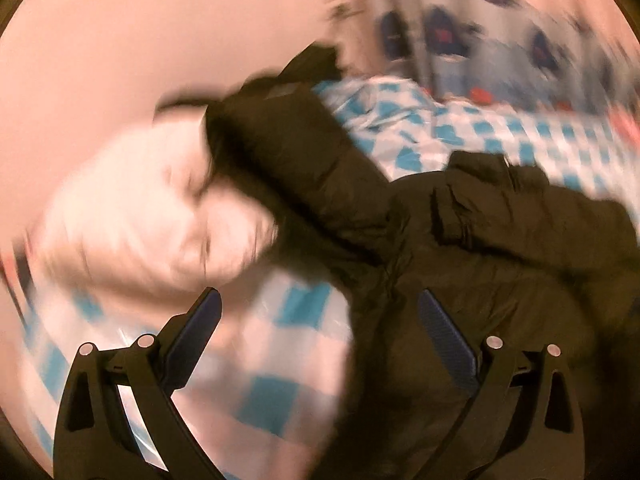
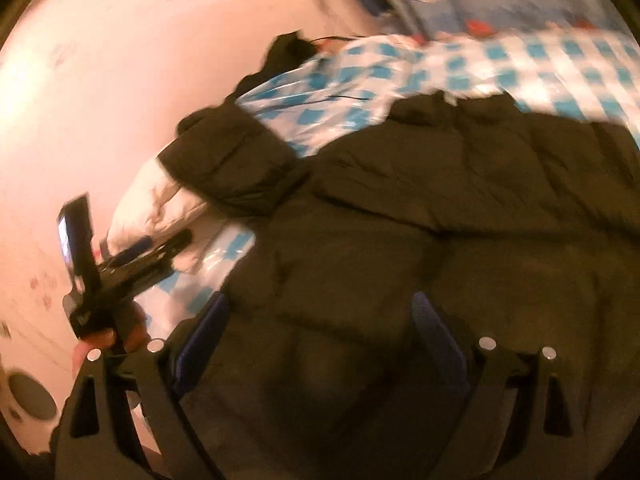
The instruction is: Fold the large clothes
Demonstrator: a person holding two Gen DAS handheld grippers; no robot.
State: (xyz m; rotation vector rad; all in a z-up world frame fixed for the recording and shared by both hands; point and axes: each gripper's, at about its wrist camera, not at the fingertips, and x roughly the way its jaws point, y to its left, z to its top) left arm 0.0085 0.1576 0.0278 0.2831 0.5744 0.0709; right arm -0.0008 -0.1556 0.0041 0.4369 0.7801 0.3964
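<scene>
Both claws are gaping, gripping nothing: the left claw and right claw are hovering over a dark padded jacket sprawling across the blue-checked tabletop, sleeve pointing toward eleven o'clock.

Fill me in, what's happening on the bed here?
A person with a handheld gripper in each hand is working on a dark puffer jacket spread over a blue-and-white checked sheet. Both views are motion-blurred. The left gripper has its jaws wide apart above the jacket's edge, holding nothing. The right gripper is also open, over the jacket's body. One sleeve reaches out toward a white pillow. No fold looks done yet.
</scene>
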